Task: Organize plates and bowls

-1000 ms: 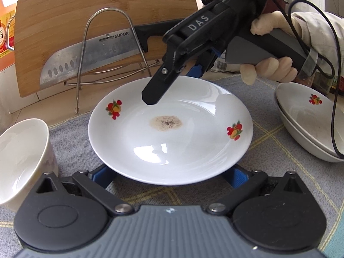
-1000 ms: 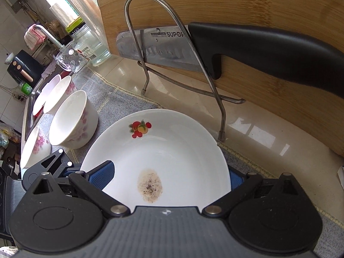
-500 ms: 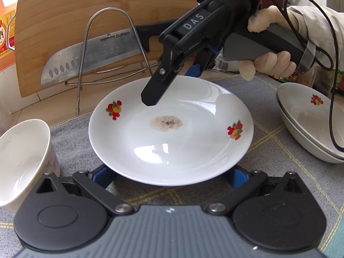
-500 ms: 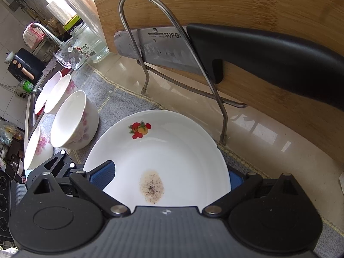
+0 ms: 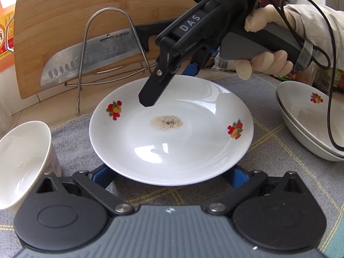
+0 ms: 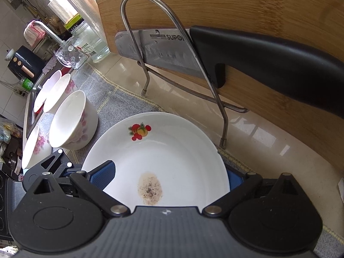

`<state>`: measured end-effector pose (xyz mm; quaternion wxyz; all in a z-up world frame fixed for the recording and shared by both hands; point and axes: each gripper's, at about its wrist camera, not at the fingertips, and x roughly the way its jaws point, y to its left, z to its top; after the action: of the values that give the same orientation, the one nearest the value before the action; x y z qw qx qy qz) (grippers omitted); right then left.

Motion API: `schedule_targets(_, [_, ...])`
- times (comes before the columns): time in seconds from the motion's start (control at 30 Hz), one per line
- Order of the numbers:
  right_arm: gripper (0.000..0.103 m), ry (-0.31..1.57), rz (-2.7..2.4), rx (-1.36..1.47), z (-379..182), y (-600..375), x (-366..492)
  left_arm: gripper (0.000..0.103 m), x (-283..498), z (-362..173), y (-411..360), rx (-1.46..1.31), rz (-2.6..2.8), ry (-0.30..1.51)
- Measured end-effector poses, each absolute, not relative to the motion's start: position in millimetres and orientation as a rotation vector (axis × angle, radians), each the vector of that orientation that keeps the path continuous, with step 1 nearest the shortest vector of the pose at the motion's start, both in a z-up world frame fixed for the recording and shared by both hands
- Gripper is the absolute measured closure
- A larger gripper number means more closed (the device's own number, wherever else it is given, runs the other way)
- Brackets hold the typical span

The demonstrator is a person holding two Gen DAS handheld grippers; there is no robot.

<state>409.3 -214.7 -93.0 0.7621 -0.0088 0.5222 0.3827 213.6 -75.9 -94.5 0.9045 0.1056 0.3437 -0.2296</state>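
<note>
A white plate (image 5: pixel 172 148) with fruit prints and a brown stain lies on the grey mat. My left gripper (image 5: pixel 169 173) is open, its blue pads (image 5: pixel 238 175) spread wide under the plate's near rim. My right gripper (image 5: pixel 169 83), held by a hand, reaches in from the far right, open. One of its fingers (image 5: pixel 148 99) hovers over the plate's far side and the other sits beyond the rim. In the right wrist view the plate (image 6: pixel 172 150) lies between that gripper's (image 6: pixel 169 175) spread pads.
A stack of matching plates (image 5: pixel 311 118) sits at the right. White flowered bowls (image 6: pixel 73 120) stand at the left, one (image 5: pixel 23 157) close to my left gripper. Behind the plate are a wire rack (image 5: pixel 107 43), a knife (image 5: pixel 90 56) and a wooden cutting board (image 5: pixel 75 4).
The right gripper and its hand have shifted slightly to the left over the plate's far rim. The plate and the left gripper have stayed put.
</note>
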Motion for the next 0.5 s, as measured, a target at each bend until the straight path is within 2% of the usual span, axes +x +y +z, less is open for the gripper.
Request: schedule_targets(0.5, [0.0, 1.146, 0.836, -0.011, -88, -215, 394, 0.001, 206, -89, -74, 0.261, -0.479, 0.735])
